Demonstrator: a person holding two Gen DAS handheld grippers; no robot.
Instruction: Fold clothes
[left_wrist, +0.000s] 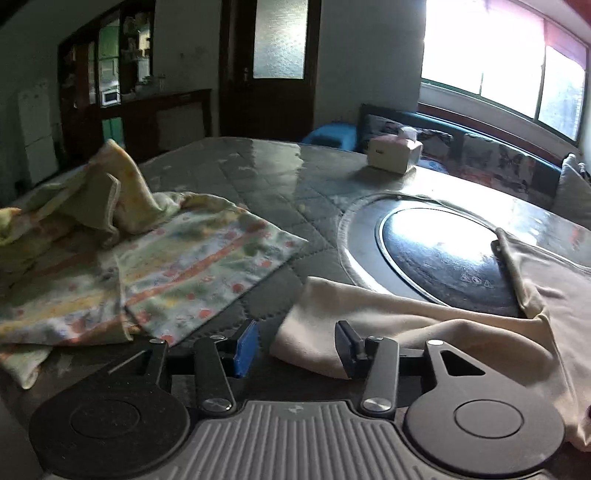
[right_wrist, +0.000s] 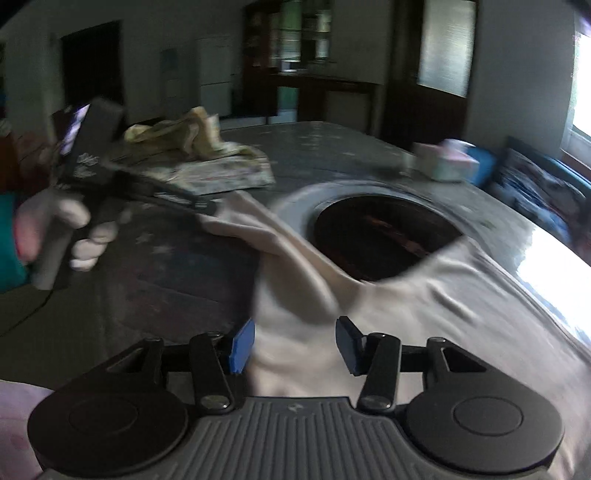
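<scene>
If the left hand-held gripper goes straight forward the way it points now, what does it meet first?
Probably the beige cloth: its folded corner lies just ahead of the left hand-held gripper, whose jaws stand apart. Depth is unclear; past it lies the round dark plate.

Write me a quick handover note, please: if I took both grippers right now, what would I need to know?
Left gripper: open, empty, at the beige garment's near corner.
Right gripper: open, beige cloth between the pads, not pinched.
Beige garment lies rumpled across the table, partly over the round black plate.
Patterned cloths sit in a loose pile to the left.
Done: nothing neatly folded yet.
Left: fold the beige garment, then the pile.
</scene>
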